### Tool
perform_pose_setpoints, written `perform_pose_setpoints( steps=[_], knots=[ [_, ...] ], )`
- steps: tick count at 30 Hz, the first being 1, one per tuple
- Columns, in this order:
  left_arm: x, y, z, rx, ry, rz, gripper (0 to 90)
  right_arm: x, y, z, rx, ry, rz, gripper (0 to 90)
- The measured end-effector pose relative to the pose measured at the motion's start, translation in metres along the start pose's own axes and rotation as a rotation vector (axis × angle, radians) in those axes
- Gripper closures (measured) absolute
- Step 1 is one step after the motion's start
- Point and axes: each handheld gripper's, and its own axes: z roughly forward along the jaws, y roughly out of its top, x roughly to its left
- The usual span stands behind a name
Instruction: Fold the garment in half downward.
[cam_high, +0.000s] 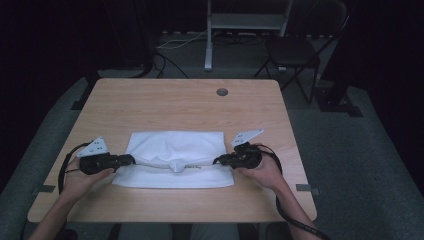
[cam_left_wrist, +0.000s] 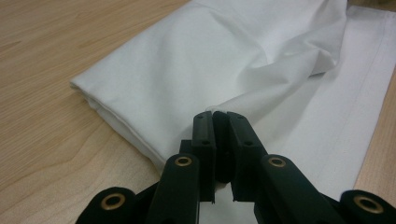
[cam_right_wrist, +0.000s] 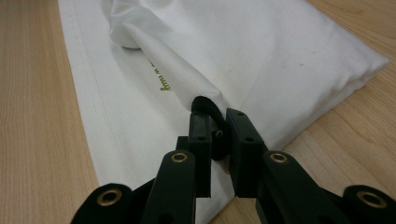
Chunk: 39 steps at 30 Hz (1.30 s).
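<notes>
Both sets of fingers are closed on the white cloth (cam_high: 175, 160): the left gripper (cam_left_wrist: 219, 114) pinches a folded edge at one end, and the right gripper (cam_right_wrist: 215, 116) clamps the other end, apparently on a dark loop or tab. To finish this fold well, move both ends together, keeping the edge taut and level before laying it down squarely. Its long axis runs side to side across the near half of the table (cam_high: 180, 100).

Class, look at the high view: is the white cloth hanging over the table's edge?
No, the white cloth lies wholly on the table, with bare wood on every side.
</notes>
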Motion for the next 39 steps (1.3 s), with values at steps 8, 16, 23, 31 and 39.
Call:
perform_pose_setpoints(
  steps=[8, 16, 23, 31, 39],
  knots=[
    [-0.005, 0.002, -0.002, -0.007, -0.003, 0.011, 82.7, 0.004, 0.001, -0.002, -0.005, 0.000, -0.011, 81.2],
    [-0.008, 0.002, -0.003, -0.003, -0.012, 0.020, 82.7, 0.007, 0.000, -0.002, -0.004, 0.003, -0.022, 81.2],
    [-0.009, 0.000, -0.005, 0.006, -0.017, 0.025, 82.7, 0.009, -0.002, -0.004, -0.002, 0.007, -0.026, 81.2],
    [-0.011, -0.001, -0.007, 0.006, -0.019, 0.027, 82.7, 0.011, -0.002, -0.006, 0.000, 0.010, -0.032, 81.2],
    [-0.014, -0.002, -0.009, 0.004, -0.031, 0.034, 82.7, 0.013, -0.003, -0.007, -0.001, 0.011, -0.044, 81.2]
  ],
)
